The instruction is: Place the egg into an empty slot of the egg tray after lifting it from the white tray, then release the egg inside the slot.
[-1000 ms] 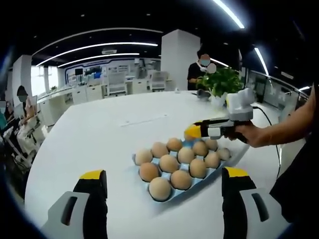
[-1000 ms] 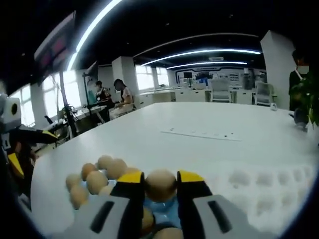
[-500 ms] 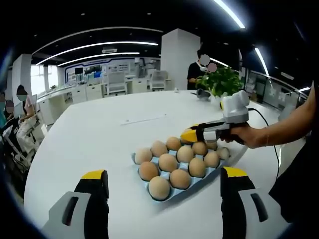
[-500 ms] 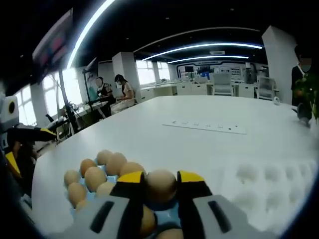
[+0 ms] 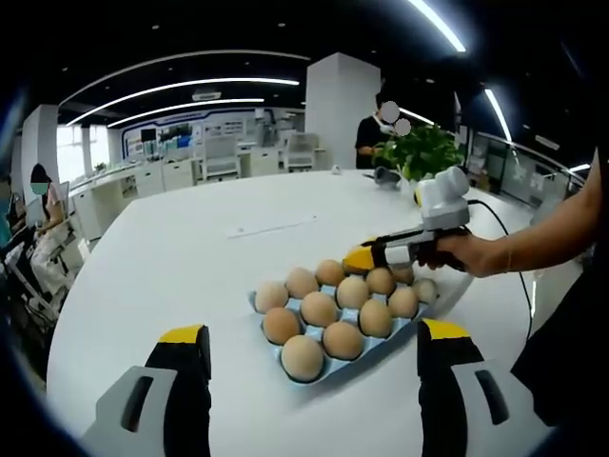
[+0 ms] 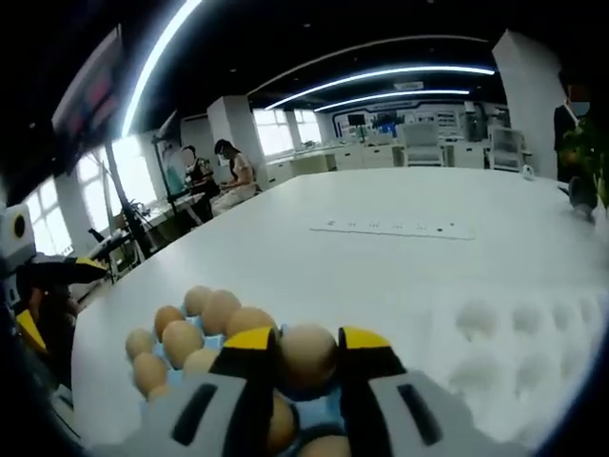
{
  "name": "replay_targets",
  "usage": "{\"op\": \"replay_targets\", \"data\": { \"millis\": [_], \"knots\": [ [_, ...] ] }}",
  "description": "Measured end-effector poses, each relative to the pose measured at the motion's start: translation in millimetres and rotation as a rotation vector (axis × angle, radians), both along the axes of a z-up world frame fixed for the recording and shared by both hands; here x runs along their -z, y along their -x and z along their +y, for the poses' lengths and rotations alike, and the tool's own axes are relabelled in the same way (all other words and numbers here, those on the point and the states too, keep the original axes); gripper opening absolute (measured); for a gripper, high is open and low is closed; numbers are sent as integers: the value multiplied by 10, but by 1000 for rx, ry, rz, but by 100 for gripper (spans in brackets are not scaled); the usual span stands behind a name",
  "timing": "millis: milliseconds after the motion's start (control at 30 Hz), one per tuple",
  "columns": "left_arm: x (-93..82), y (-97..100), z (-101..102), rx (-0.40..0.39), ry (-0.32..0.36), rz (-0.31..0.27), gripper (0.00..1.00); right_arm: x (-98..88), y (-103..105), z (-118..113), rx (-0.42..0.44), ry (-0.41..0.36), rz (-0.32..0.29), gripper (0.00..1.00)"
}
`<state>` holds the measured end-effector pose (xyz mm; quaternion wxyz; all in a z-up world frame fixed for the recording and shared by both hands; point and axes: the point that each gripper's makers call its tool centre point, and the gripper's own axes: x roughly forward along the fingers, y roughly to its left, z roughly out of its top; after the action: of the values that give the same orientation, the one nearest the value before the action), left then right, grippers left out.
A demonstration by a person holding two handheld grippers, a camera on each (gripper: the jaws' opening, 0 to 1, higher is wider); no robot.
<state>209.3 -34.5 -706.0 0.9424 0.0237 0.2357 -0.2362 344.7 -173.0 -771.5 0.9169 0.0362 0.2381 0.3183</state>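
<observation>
A light blue egg tray with several brown eggs lies on the white table. My left gripper stands open in front of it, its jaws wide apart with nothing between them. At the tray's far right end a person's hand holds my right gripper low over the eggs. In the right gripper view, my right gripper is shut on a brown egg, just above the blue egg tray. A white tray with empty hollows lies to the right.
A green potted plant stands at the table's far side, with a person behind it. A white strip lies flat mid-table. People sit at desks beyond the table edge. My left gripper shows at the far left.
The right gripper has come down slightly over the egg tray's far end, still shut on the egg. The left gripper has stayed put.
</observation>
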Motion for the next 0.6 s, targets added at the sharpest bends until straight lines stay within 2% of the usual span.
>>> {"op": "replay_targets", "data": {
  "millis": [267,600],
  "knots": [
    [-33,-28,13,-4,-2,-13,90,36,-4,19,-21,2,34,26],
    [-38,-35,-10,2,-1,-16,90,36,13,12,-44,9,40,24]
  ]
}}
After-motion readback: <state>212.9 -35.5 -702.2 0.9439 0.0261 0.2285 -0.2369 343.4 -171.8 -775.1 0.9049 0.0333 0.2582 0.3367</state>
